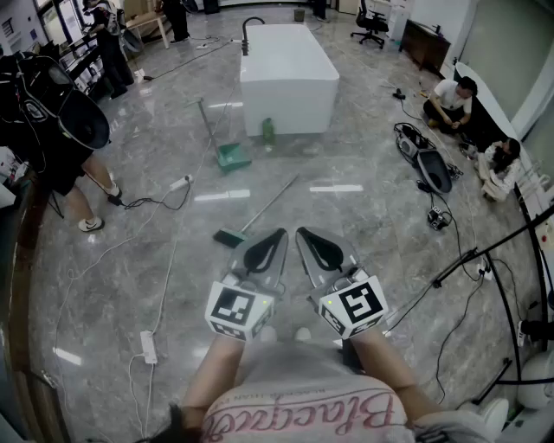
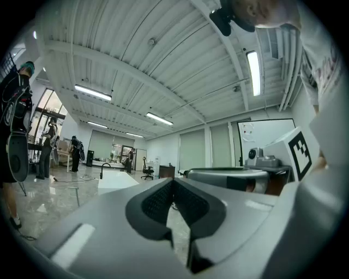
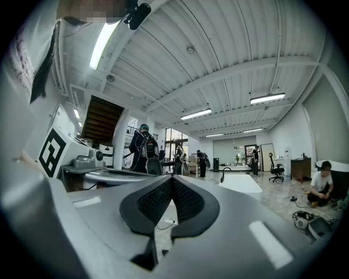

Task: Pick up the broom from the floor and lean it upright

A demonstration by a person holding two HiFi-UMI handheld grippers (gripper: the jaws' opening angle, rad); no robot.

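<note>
Far left: a person in dark clothing stands on the grey marble floor. A white power strip lies near, at the lower left.

Centre left: a green dustpan sits on the floor, its handle upright, just left of a white island block that carries a black faucet. A green bottle stands at the block's near foot.

Task item: the broom lies flat on the floor. Its dark head is nearest the operator and its handle runs away to the far right. It is untouched by either tool.

Left gripper: held level above the floor, just near of the broom head. Jaws are together, nothing between them, as confirmed in the left gripper view. Its marker cube sits at the rear.

Right gripper: alongside the left, level. Jaws are together and empty, as confirmed in the right gripper view.

Right: two people sit on the floor at the far side, with a black bag and cables nearby.
</note>
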